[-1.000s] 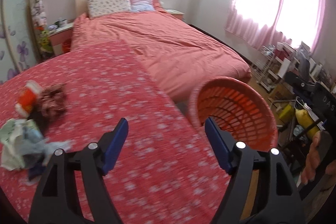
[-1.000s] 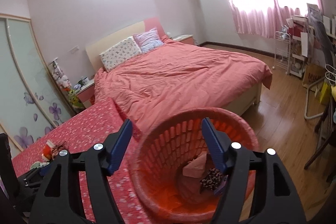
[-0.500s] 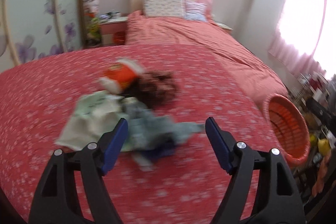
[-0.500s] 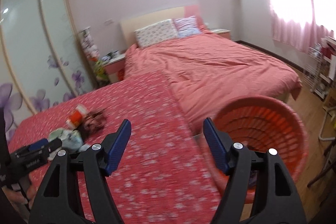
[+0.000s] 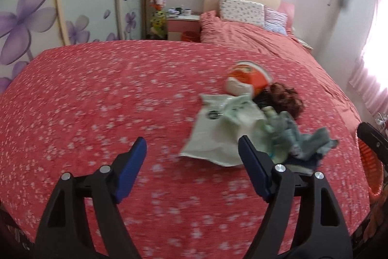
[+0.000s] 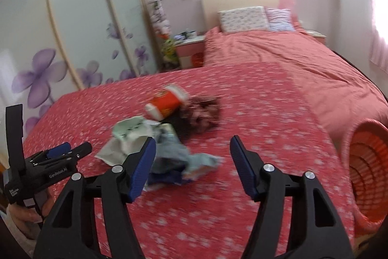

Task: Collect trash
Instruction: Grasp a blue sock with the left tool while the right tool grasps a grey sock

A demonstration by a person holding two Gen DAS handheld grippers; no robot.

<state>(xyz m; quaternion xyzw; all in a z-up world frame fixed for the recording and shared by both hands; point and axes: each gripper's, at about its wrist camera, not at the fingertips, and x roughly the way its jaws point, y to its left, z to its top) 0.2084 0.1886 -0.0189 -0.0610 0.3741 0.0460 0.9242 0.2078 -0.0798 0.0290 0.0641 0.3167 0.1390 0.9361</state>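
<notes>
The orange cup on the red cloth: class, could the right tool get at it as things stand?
Probably yes: the orange cup lies on its side, top uncovered; the right tool is open and empty, though crumpled wrappers lie between.

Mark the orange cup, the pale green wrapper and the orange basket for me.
orange cup (image 6: 167,101), right wrist view, its side wall.
pale green wrapper (image 5: 218,130), left wrist view, its flat middle.
orange basket (image 6: 368,159), right wrist view, its inner wall.

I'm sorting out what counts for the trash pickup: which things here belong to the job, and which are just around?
Belongs to the job:
- red-and-white paper cup
- pale green crumpled wrapper
- blue-grey crumpled packaging
- dark brown crinkled wad
- orange plastic lattice basket
- open left gripper, open right gripper

Just around:
- floral pillow
- pink nightstand
</notes>
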